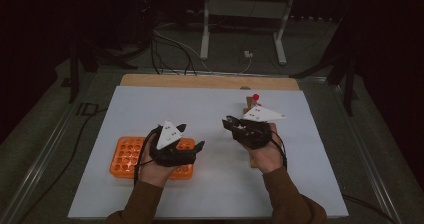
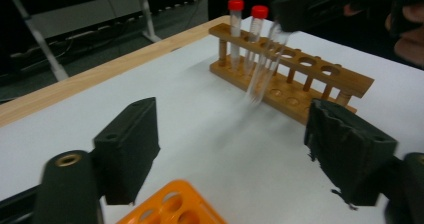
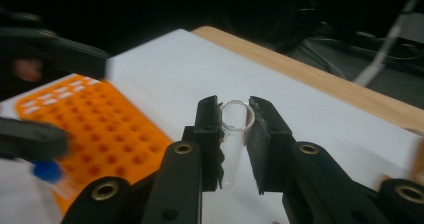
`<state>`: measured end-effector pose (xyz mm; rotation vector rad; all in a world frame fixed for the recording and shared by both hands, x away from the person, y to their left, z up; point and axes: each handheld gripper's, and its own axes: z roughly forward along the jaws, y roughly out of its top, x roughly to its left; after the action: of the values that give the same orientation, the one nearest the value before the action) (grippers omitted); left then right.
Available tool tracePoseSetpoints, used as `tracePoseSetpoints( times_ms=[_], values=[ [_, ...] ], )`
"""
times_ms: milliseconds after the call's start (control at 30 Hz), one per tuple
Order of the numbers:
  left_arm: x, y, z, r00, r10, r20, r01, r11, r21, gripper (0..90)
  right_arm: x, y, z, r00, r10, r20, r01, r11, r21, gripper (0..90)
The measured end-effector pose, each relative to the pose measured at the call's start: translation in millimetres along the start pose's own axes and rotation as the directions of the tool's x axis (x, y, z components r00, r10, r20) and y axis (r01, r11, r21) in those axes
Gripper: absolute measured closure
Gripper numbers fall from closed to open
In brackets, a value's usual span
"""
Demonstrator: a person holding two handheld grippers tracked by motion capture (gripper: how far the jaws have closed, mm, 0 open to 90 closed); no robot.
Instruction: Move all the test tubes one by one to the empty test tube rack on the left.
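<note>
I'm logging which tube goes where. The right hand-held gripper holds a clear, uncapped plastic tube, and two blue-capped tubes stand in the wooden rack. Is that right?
One detail is wrong: the two tubes standing in the wooden rack have red caps, not blue, as the left gripper view shows. The right hand-held gripper does hold a clear, uncapped plastic tube.

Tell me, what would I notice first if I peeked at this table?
Probably the bright orange rack at the table's near left, under the left gripper. Next, the clear tube with no cap, pinched in the right gripper. Behind it a wooden rack holds two red-capped tubes.
</note>
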<state>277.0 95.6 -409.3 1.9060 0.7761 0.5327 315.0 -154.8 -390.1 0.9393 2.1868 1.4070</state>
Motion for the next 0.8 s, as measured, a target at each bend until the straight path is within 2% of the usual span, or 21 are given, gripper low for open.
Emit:
tracePoseSetpoints(
  times_ms=[167, 267, 467, 667, 800],
  values=[
    [-2.8, 2.9, 5.5, 0.9994, 0.034, 0.002, -0.034, 0.9991, 0.024, 36.5, 15.9, 7.7, 8.5, 0.9959, 0.012, -0.089, -0.013, 1.000, -0.010, 76.1],
    [-1.6, 2.4, 7.0, 0.9993, 0.037, 0.006, -0.037, 0.9988, 0.031, 43.8, 24.6, 11.5, 12.6, 0.9932, 0.006, -0.116, -0.007, 1.000, -0.008, 76.1],
    [-0.1, 2.5, 9.1, 0.9981, 0.055, 0.028, -0.056, 0.9977, 0.038, 56.2, 35.7, 11.4, 23.4, 0.9881, 0.004, -0.154, -0.002, 1.000, 0.014, 76.2],
    [0.9, 1.0, 12.6, 0.9959, 0.080, 0.041, -0.082, 0.9953, 0.051, 71.7, 39.0, 10.9, 27.5, 0.9854, 0.008, -0.170, -0.005, 1.000, 0.017, 76.1],
    [0.4, 0.4, 13.9, 0.9937, 0.103, 0.045, -0.105, 0.9925, 0.062, 75.6, 38.3, 10.4, 28.6, 0.9853, 0.015, -0.170, -0.012, 1.000, 0.020, 76.1]
  ],
)
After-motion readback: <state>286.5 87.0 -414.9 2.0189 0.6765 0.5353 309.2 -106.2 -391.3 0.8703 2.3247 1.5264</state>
